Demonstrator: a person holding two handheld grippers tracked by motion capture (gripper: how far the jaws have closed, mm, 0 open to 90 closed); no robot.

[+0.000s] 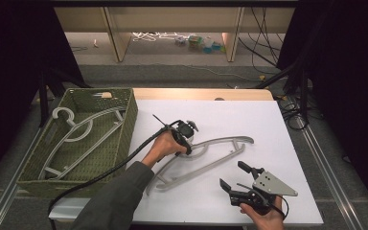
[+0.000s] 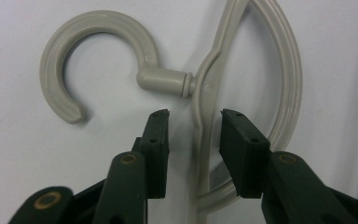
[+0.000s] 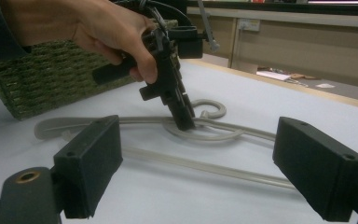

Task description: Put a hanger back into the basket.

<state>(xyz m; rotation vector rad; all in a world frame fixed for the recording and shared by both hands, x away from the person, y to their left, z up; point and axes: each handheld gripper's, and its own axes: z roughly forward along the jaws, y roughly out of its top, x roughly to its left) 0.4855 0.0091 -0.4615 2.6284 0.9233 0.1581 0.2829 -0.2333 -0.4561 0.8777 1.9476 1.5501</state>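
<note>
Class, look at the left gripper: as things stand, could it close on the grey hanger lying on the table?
Probably yes: the left gripper stands open with the hanger neck between its jaws, just below the hook, nothing blocking.

Basket (image 1: pixel 31 165): we see it at the table's (image 1: pixel 268 120) left edge.
Second hanger (image 1: pixel 84 136): inside the basket.
Hanger (image 1: pixel 211 160): on the table, right of the basket.
</note>
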